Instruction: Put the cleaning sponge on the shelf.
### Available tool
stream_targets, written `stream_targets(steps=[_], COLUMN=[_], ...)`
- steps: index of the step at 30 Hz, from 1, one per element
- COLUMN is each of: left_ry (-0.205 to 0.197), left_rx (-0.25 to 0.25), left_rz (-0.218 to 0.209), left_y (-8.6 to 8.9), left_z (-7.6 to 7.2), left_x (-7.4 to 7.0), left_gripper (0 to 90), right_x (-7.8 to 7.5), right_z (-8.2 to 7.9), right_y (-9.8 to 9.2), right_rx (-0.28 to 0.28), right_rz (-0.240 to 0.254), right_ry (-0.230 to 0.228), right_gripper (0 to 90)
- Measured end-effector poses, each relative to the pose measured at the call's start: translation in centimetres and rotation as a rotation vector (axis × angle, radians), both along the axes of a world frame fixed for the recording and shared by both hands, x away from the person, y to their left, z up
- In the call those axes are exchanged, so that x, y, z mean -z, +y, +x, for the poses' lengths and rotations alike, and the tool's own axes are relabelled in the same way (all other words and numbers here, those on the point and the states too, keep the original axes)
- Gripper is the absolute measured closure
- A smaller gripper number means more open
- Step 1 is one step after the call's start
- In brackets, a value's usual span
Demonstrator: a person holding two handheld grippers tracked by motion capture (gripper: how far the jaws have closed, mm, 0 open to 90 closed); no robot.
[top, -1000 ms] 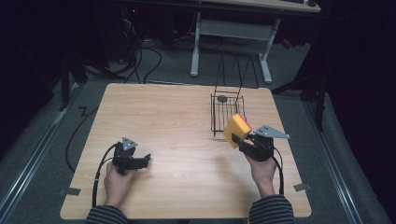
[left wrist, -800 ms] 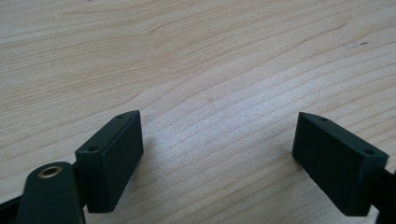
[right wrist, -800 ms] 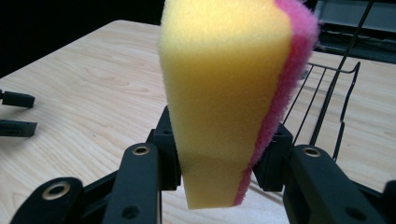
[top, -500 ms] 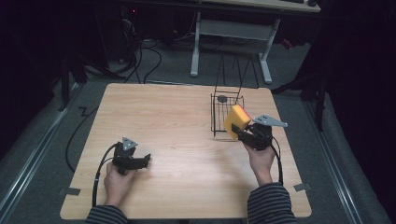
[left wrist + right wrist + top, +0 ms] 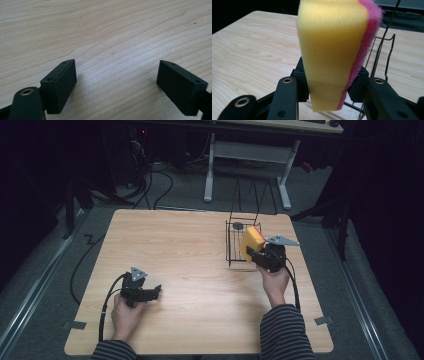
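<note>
So the right gripper has its two black jaws squeezed onto a thick yellow foam sponge with a pink scrubby layer down one side, and the foam is visibly pinched in where the pads bite. In the right gripper view the sponge stands pretty much upright between the jaws, pink side on the picture's right, with its upper part flaring out wider than the squeezed bottom. From the high view the sponge sits right at the near right corner of a small black wire basket rack on the far right part of the light wooden table; it looks like it's against or just over the rack's edge, but I can't tell if it actually touches the wire. There's a small dark round thing lying at the back of the rack, too small to make out. Over on the near left of the table, the left gripper is low over the wood, its jaws spread wide apart with nothing but bare tabletop between them. Both of the person's forearms are in striped sleeves.
</note>
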State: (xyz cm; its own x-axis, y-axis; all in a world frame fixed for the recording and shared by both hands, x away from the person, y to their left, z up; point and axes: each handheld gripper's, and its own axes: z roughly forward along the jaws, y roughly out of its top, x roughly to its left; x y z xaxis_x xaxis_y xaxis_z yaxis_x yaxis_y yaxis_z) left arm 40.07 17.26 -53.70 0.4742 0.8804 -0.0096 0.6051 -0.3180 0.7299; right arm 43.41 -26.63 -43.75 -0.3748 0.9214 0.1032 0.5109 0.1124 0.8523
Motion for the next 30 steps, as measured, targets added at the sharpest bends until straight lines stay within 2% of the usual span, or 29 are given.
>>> stream_targets(steps=[4, 7, 9, 13, 17, 25, 28, 29, 30], left_ry=[0.0, 0.0, 0.0, 0.0, 0.0, 0.0, 0.0, 0.0, 0.0], left_rx=[0.0, 0.0, 0.0, 0.0, 0.0, 0.0, 0.0, 0.0, 0.0], left_rz=[0.0, 0.0, 0.0, 0.0, 0.0, 0.0, 0.0, 0.0, 0.0], left_y=[0.0, 0.0, 0.0, 0.0, 0.0, 0.0, 0.0, 0.0, 0.0], left_z=[0.0, 0.0, 0.0, 0.0, 0.0, 0.0, 0.0, 0.0, 0.0], left_x=[0.0, 0.0, 0.0, 0.0, 0.0, 0.0, 0.0, 0.0, 0.0], left_gripper=[16.8, 16.8, 16.8, 16.8, 16.8, 16.8, 16.8, 16.8, 16.8], right_x=[0.1, 0.3, 0.7, 1.4, 1.9, 2.8, 3.0, 3.0, 3.0], right_z=[0.8, 1.2, 1.5, 2.2, 2.8, 3.6, 3.9, 4.1, 4.3], right_y=[0.1, 0.4, 0.6, 0.5, 0.1, 0.3, 0.4, 0.5, 0.6], right_rx=[0.024, 0.033, 0.039, 0.064, 0.089, 0.098, 0.102, 0.096, 0.09], right_rz=[-0.004, -0.011, -0.034, -0.061, -0.043, -0.041, -0.04, -0.051, -0.063], right_ry=[0.008, -0.012, -0.018, 0.004, 0.014, 0.02, 0.036, 0.06, 0.059], right_gripper=[60.6, 60.6, 60.6, 60.6, 60.6, 60.6, 60.6, 60.6, 60.6])
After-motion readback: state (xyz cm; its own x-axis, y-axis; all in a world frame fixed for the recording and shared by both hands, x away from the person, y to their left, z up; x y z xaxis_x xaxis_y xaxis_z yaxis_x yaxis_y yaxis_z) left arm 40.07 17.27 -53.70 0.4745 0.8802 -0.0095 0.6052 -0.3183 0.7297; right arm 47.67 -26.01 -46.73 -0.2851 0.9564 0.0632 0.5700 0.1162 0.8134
